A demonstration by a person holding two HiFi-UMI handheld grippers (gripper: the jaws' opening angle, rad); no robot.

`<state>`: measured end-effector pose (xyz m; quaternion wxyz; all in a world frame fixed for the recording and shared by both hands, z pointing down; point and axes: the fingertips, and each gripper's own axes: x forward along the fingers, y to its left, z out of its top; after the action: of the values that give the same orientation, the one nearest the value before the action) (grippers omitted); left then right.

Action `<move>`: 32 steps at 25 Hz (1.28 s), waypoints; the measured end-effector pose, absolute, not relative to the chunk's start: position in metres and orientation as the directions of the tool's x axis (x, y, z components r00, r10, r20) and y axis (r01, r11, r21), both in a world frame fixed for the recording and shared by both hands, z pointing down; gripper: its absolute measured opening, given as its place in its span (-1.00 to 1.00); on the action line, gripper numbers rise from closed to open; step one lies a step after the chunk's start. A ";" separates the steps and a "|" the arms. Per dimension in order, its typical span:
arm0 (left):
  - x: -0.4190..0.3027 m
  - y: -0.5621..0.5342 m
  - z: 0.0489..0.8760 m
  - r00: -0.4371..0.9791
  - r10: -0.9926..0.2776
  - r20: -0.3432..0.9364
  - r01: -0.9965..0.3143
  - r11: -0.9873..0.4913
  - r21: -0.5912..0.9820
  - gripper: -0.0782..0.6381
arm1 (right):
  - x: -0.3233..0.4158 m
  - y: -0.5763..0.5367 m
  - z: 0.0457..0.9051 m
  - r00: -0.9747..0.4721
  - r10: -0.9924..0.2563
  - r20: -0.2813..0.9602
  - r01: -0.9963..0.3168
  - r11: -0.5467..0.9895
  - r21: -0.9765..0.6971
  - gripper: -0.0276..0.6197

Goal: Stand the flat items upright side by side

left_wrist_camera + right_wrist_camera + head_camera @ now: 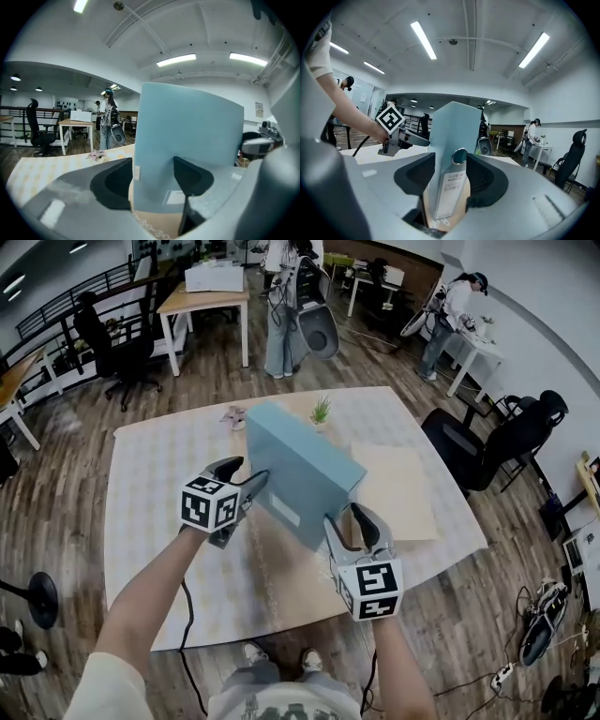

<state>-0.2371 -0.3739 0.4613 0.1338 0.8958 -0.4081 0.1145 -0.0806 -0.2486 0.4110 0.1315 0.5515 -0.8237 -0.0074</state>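
Occlusion first: the bottom edge of the blue file box [295, 470] is lost behind the gripper bodies in both gripper views. In the head view the box covers its own footing, so I can't tell if it rests on the table [159, 521] or sits just clear. Print on the spine label [452, 185] is too small to read. The ring hole [459, 156] above it is visible.

The box is up on edge, running diagonally over the middle of the table.

Left gripper [248, 472]: jaws spread wide, pads clamped across the box's far end.

Right gripper [349, 521]: jaws about half spread, spine between them, pads look to be on both of its sides.

Beige flat sheet [398, 488] lies flat on the table just beside the box. Its near-left corner is cut off by the box and the right gripper.

Small potted plant [321, 411] shows right behind the box's top edge, pot base hidden. Pink object [232, 415] sits near it, too small to identify.

Background: person [279, 315] standing by desks, office chair [506, 442] off the table's right side.
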 end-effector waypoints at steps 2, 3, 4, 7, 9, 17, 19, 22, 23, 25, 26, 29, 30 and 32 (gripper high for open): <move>-0.238 -0.372 0.463 0.612 -0.728 0.310 -0.789 -0.587 0.181 0.01 | -0.071 -0.250 0.413 -0.370 -0.902 0.220 -0.907 0.402 0.123 -0.22; -0.239 -0.371 0.463 0.596 -0.742 0.307 -0.802 -0.564 0.196 0.01 | -0.068 -0.252 0.415 -0.387 -0.892 0.232 -0.903 0.418 0.100 -0.15; -0.238 -0.370 0.463 0.582 -0.754 0.303 -0.813 -0.544 0.208 0.01 | -0.068 -0.255 0.418 -0.411 -0.877 0.249 -0.895 0.440 0.076 -0.02; -0.233 -0.364 0.460 0.560 -0.773 0.297 -0.828 -0.513 0.226 0.01 | -0.075 -0.271 0.427 -0.481 -0.825 0.297 -0.861 0.509 0.021 0.24; -0.227 -0.357 0.457 0.562 -0.772 0.297 -0.827 -0.515 0.227 0.01 | -0.081 -0.283 0.432 -0.516 -0.798 0.312 -0.843 0.538 -0.017 0.27; -0.222 -0.313 0.440 0.512 -0.808 0.292 -0.859 -0.479 0.182 0.01 | -0.111 -0.306 0.456 -0.632 -0.683 0.367 -0.759 0.642 -0.112 0.20; -0.228 -0.300 0.436 0.491 -0.819 0.297 -0.871 -0.463 0.164 0.01 | -0.112 -0.307 0.458 -0.624 -0.685 0.375 -0.760 0.645 -0.087 0.12; -0.243 -0.283 0.428 0.440 -0.849 0.292 -0.898 -0.411 0.157 0.01 | -0.117 -0.307 0.453 -0.604 -0.706 0.369 -0.773 0.632 -0.057 0.03; -0.246 -0.278 0.428 0.429 -0.855 0.291 -0.903 -0.400 0.156 0.01 | -0.119 -0.307 0.451 -0.591 -0.722 0.360 -0.785 0.617 -0.051 0.02; -0.248 -0.270 0.427 0.418 -0.861 0.289 -0.908 -0.391 0.151 0.01 | -0.123 -0.307 0.448 -0.553 -0.762 0.339 -0.816 0.576 -0.037 -0.02; -0.247 -0.267 0.426 0.416 -0.863 0.287 -0.909 -0.390 0.147 0.01 | -0.125 -0.307 0.447 -0.531 -0.781 0.328 -0.832 0.554 -0.026 -0.03; -0.247 -0.259 0.422 0.416 -0.865 0.281 -0.909 -0.391 0.141 0.01 | -0.135 -0.305 0.445 -0.465 -0.831 0.305 -0.870 0.493 0.016 -0.05; -0.249 -0.257 0.422 0.417 -0.865 0.280 -0.909 -0.392 0.143 0.01 | -0.139 -0.304 0.446 -0.441 -0.846 0.300 -0.883 0.468 0.022 -0.05; -0.256 -0.254 0.423 0.420 -0.863 0.280 -0.907 -0.393 0.150 0.01 | -0.145 -0.304 0.447 -0.386 -0.875 0.292 -0.912 0.409 0.020 -0.05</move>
<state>-0.2562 -0.2542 0.4227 0.1405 0.8307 -0.5329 0.0785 -0.1449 -0.3038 0.4467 0.1290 0.5389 -0.8293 0.0719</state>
